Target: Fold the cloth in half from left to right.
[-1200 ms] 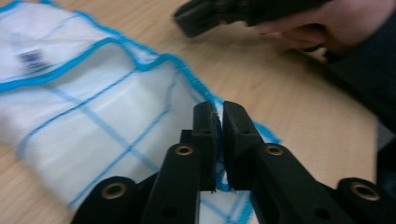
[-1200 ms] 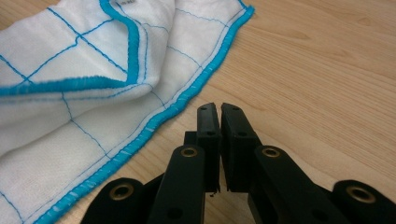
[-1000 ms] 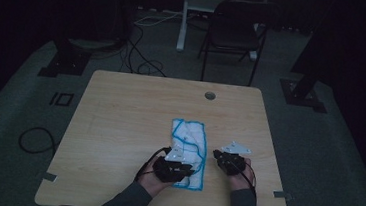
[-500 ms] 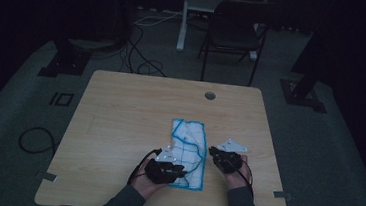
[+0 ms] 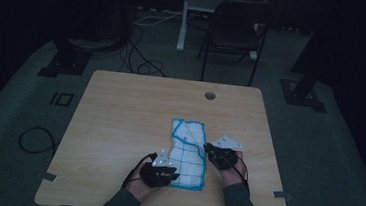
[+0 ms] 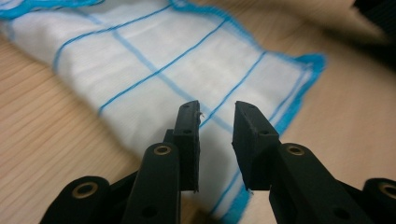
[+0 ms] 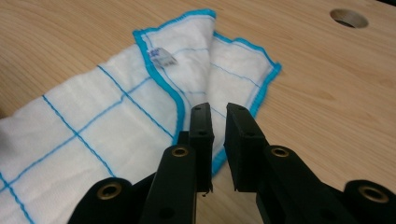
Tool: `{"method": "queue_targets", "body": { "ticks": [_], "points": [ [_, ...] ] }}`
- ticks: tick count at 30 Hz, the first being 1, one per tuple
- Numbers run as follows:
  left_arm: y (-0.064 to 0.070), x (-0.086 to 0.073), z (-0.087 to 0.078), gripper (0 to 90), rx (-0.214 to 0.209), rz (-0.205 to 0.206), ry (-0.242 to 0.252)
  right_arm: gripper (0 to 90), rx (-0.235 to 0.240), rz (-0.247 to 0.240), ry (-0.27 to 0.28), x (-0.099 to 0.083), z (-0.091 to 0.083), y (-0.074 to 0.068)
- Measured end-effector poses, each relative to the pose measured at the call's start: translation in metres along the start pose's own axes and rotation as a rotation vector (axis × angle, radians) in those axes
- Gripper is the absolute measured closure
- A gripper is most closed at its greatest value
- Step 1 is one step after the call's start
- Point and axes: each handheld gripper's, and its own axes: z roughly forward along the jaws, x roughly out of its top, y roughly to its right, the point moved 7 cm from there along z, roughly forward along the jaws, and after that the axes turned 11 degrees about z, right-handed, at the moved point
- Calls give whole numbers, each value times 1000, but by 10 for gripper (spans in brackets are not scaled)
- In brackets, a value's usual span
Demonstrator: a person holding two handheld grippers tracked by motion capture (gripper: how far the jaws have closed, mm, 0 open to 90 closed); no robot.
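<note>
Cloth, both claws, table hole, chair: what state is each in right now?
Cloth: folded lengthwise, flat on the table, one far corner turned over.
Left claw: open, jaws over the cloth's near end.
Right claw: slightly open, at the cloth's edge.
Table hole: uncovered.
Chair: unoccupied.

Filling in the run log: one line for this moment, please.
cloth: partly folded on table | left tool: open, at near edge | right tool: open, at right edge | nothing gripped

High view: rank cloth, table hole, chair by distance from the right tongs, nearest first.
From the right tongs:
1. Cloth, right beside them, on their left.
2. Table hole, at the table's far edge.
3. Chair, on the floor beyond the table.
</note>
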Motion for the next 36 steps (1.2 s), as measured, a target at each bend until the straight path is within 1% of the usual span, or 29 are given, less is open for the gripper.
{"method": "queue_targets", "body": {
  "ticks": [3,5,6,8,12,17,21,24,26,28,32,36],
  "points": [
    [-1,-5,1,721,13,2,-5,809,14,-19,4,4,5,-8],
    [-2,-7,1,727,13,-5,-5,807,17,-23,4,5,6,-10],
    [-3,-9,1,727,14,-17,-4,803,21,-24,6,7,8,-12],
    [-3,-11,2,728,8,-33,-2,781,37,-41,14,11,14,-19],
    [-3,-13,2,735,5,-42,2,705,48,-52,4,14,25,-25],
    [-3,-15,3,738,4,-52,7,656,65,-68,2,23,34,-34],
    [-2,-16,3,739,6,-58,11,656,74,-101,2,30,40,-40],
    [-2,-16,3,740,5,-62,14,649,81,-115,-2,33,44,-43],
    [-2,-16,3,739,4,-63,14,633,85,-123,-10,35,48,-45],
    [-2,-16,4,739,6,-62,15,609,101,-133,-18,36,51,-47],
    [-3,-17,4,738,4,-63,18,583,93,-152,-39,37,59,-49],
    [-2,-17,4,737,4,-66,19,554,101,-172,-76,36,69,-53]
  ]
}}
